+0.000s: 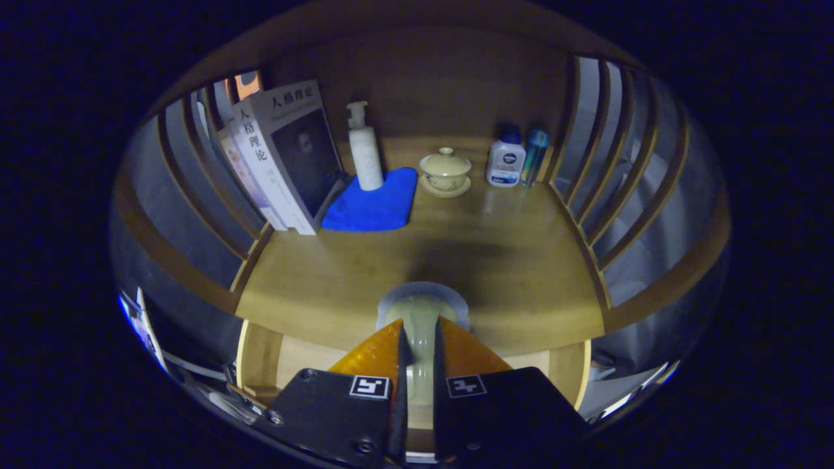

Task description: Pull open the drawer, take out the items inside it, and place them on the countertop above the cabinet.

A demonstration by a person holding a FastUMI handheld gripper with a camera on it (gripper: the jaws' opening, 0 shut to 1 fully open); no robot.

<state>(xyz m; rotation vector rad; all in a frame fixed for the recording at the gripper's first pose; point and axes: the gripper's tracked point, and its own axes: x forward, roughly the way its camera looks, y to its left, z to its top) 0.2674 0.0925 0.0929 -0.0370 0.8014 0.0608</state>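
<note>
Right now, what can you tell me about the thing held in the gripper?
The bottle is pale greenish and looks like plastic, with a translucent rounded cap at its far end. It lies lengthwise between the fingers, cap pointing forward. The gripper is shut on it, both fingers pressing its sides. It sits over the front edge of the wooden countertop, above the open drawer. Whether it touches the countertop is unclear.

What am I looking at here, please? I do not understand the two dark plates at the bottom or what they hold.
The camera rides on a hand-held gripper and looks forward along its two fingers. These press from both sides on a pale bottle, held over the front edge of a wooden countertop, with the open drawer below. Further back stand leaning books, a white pump bottle on a blue cloth, a lidded cup and two small bottles.
</note>
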